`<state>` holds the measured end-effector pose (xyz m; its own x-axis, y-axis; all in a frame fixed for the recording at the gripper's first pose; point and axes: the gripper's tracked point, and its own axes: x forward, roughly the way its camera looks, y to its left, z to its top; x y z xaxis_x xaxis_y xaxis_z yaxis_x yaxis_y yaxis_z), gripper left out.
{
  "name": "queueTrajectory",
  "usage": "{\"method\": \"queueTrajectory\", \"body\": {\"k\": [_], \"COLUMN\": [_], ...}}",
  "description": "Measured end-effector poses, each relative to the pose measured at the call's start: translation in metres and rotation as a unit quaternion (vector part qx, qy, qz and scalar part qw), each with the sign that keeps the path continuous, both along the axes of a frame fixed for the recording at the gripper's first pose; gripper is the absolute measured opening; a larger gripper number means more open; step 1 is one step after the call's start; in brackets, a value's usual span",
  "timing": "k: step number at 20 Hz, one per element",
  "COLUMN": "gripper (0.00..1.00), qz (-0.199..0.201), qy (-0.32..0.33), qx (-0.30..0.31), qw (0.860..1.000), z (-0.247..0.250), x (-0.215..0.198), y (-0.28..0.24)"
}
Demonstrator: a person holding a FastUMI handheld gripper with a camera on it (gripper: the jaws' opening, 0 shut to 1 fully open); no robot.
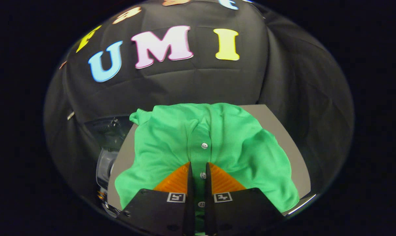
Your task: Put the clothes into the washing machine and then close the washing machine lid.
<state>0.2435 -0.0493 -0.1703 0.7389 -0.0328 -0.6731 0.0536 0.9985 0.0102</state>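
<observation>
A green button-front shirt (237, 144) lies spread over a grey table top (283, 131). My gripper (198, 164) sits low over the shirt's near part, its fingers drawn close together. The button placket runs into the narrow gap between them, and the cloth's folds gather toward the fingertips, so both fingers press on the fabric. Two buttons show inside the gap and a third (204, 145) lies just ahead of the tips. Left of the table and lower down is the washing machine (105, 164), with a dark see-through part (110, 131) above its pale body. Its opening is hidden.
The table's left edge (124, 154) runs right beside the washing machine. Its right and near edges drop off past the shirt's hem. Black cloth walls stand close behind the table and on both sides.
</observation>
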Motion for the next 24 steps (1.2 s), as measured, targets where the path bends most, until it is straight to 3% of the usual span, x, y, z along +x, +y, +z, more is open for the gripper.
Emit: {"method": "queueTrajectory", "body": {"k": [1, 2, 8, 13, 18, 24], "gripper": [0.16, 0.05, 0.05, 0.05, 0.05, 0.05], "qz": [-0.008, -0.011, 0.001, 0.039, 0.091, 0.136], "qy": [-0.003, -0.009, -0.062, -0.089, -0.105, -0.094], "qx": [0.002, 0.014, 0.042, 0.052, 0.061, 0.066], "qw": [1.000, 1.000, 0.997, 0.994, 0.988, 0.984], "z": [0.011, 0.020, 0.108, 0.153, 0.172, 0.159], "x": [-0.003, 0.004, 0.004, 0.000, -0.007, -0.014], "y": [-0.001, 0.003, 0.050, 0.122, 0.212, 0.305]}}
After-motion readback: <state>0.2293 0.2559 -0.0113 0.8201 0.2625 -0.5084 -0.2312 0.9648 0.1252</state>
